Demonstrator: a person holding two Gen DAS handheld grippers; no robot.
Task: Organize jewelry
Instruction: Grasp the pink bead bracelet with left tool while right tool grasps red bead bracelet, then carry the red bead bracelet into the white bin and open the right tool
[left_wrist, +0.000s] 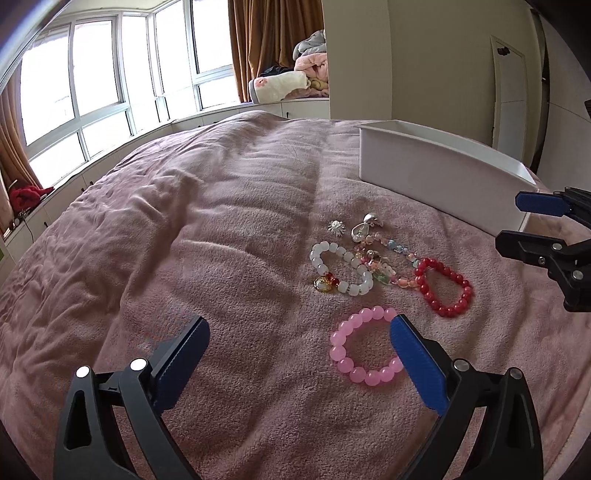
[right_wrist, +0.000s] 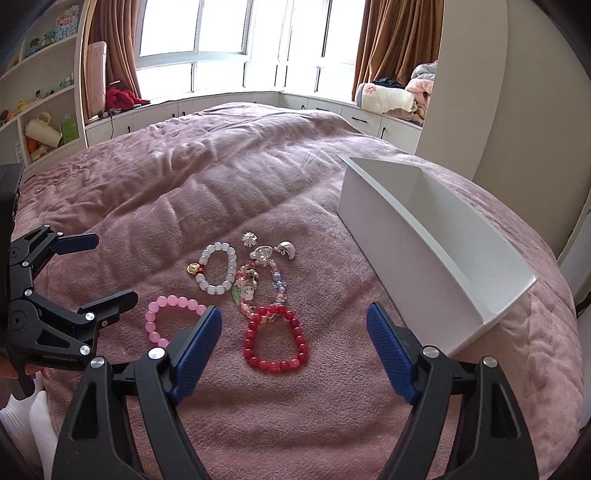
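Note:
Jewelry lies on a pink bedspread (left_wrist: 221, 258): a pink bead bracelet (left_wrist: 364, 369) (right_wrist: 168, 302), a red bead bracelet (left_wrist: 445, 286) (right_wrist: 275, 338), a white bead bracelet with a gold charm (left_wrist: 341, 267) (right_wrist: 218, 267), a multicoloured bead strand (left_wrist: 384, 266) (right_wrist: 255, 286), and small silver pieces (left_wrist: 354, 225) (right_wrist: 269, 247). My left gripper (left_wrist: 299, 354) is open and empty above the bedspread, its right finger over the pink bracelet's edge. My right gripper (right_wrist: 295, 343) is open and empty, with the red bracelet between its fingers.
A white rectangular box (left_wrist: 443, 173) (right_wrist: 424, 251) stands open on the bed to the right of the jewelry. Windows, curtains and a window seat with folded blankets (right_wrist: 391, 96) lie beyond. Shelves (right_wrist: 40, 110) stand at the left.

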